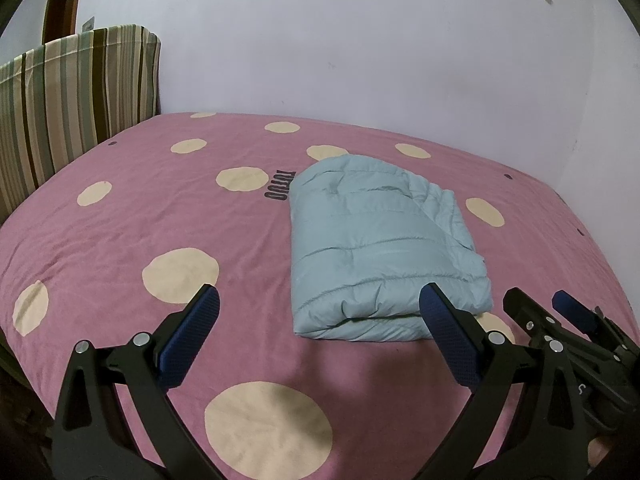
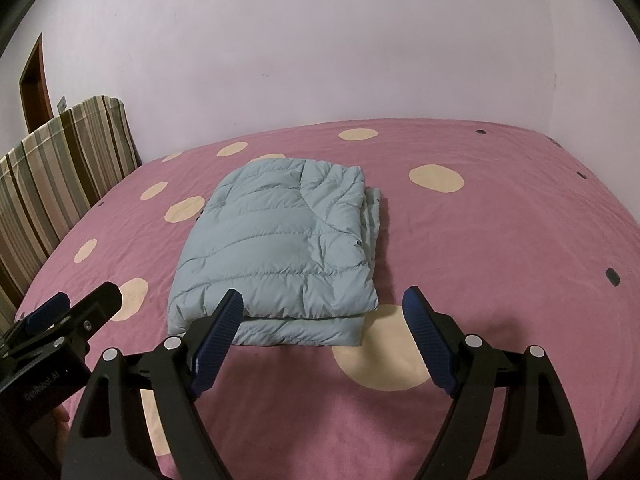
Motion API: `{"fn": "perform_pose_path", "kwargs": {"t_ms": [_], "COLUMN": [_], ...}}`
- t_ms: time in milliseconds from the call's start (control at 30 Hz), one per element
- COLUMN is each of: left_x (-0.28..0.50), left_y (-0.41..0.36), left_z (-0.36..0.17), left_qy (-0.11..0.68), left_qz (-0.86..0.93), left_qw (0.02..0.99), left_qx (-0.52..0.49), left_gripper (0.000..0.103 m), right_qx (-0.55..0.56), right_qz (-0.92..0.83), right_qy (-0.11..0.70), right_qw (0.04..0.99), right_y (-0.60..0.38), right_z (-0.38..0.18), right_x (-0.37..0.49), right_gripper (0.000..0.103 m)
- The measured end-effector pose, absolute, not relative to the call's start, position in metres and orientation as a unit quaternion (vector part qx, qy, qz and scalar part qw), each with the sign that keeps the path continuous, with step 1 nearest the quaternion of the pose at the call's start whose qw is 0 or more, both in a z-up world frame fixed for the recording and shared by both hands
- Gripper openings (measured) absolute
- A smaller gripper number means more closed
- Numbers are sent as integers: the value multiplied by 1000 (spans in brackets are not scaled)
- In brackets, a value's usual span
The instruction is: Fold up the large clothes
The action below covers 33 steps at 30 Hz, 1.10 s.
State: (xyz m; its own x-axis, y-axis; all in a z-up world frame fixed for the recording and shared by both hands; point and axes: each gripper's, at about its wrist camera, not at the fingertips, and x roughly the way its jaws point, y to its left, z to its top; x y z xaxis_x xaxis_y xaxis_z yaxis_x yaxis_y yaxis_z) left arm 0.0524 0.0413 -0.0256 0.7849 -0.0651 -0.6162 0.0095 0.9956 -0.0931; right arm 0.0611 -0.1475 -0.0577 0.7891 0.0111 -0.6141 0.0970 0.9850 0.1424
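A light blue quilted jacket lies folded into a compact rectangle in the middle of the pink bed. My left gripper hovers open just in front of the jacket's near edge, a little to its left, with nothing between its blue pads. My right gripper is also open, held close to the jacket's near right corner, its pads apart from the fabric. Each gripper shows at the edge of the other's view: the right gripper at the lower right, the left gripper at the lower left.
The pink bedspread with cream dots covers the whole bed. A striped cushion stands at the left side of the bed. A pale wall closes the far side and the right.
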Motion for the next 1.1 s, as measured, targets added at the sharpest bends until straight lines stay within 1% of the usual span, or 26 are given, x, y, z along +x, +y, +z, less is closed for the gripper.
{"fn": "perform_pose_path", "kwargs": {"t_ms": [1100], "left_x": [51], "left_y": [39], "left_z": [-25], "left_qy": [323], "left_qz": [-21], "left_qw": [945], "left_qx": [-37], "left_gripper": [100], "right_qx": [82], "right_qz": [-20], "right_qy": [326], "right_qw": [942], "right_y": [-146], "right_z": [-58], "right_x": [60], "right_gripper": [81]}}
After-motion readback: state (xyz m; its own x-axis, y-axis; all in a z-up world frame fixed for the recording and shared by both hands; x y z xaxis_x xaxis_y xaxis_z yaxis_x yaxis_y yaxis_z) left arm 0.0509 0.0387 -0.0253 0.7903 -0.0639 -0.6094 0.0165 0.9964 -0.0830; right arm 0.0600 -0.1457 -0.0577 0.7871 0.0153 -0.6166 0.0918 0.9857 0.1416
